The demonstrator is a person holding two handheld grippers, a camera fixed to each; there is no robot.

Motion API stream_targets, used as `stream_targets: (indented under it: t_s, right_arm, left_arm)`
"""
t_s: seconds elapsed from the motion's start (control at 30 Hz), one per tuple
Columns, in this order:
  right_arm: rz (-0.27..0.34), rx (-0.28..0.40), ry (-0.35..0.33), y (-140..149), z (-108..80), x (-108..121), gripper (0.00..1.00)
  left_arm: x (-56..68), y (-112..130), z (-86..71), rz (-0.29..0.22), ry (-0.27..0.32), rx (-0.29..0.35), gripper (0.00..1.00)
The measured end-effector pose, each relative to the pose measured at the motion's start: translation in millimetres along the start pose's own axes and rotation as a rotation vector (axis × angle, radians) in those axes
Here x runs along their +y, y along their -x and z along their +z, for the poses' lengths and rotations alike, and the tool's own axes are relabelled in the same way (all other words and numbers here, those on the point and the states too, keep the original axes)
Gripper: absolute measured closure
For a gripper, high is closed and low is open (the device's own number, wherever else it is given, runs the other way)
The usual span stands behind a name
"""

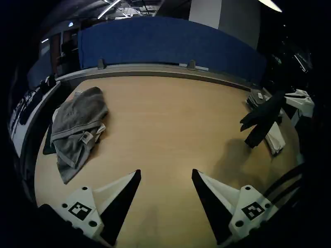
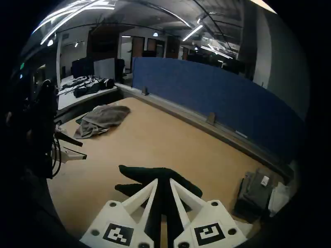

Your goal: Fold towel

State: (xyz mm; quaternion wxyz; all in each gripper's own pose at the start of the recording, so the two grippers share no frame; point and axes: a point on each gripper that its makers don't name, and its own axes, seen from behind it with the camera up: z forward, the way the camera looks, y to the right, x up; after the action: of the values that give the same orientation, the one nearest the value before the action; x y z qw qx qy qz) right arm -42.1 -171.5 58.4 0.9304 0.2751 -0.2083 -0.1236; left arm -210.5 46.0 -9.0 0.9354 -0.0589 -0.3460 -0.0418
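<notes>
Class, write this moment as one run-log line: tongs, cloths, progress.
left tongs: open, empty | right tongs: shut on dark cloth | grey towel: crumpled on table | fold: not started

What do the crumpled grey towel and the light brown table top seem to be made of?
Crumpled grey towel: soft woven cloth, likely cotton terry; matt, with limp folds and hemmed edges. Light brown table top: probably wood-look laminate; smooth, faint sheen, fine grain.
</notes>
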Motion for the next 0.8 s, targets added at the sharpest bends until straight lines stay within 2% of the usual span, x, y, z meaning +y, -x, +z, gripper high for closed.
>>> stream_targets:
  t_s: [0.3, 0.5, 0.8]
  right_arm:
    - [0.032, -0.015, 0.087, 15.9, -24.9, 70.5, 0.96]
    - [0.027, -0.042, 0.145, 28.8, -41.2, 114.7, 0.96]
    - [0.016, -0.057, 0.201, 32.4, -54.2, 165.2, 0.96]
  left_arm:
    - [5.7, -1.2, 3.1, 0.013, 0.0, -0.01, 0.09]
    - [13.3, -2.1, 6.1, 0.024, 0.002, -0.017, 0.09]
    - [25.2, -3.5, 9.2, 0.037, 0.009, -0.024, 0.09]
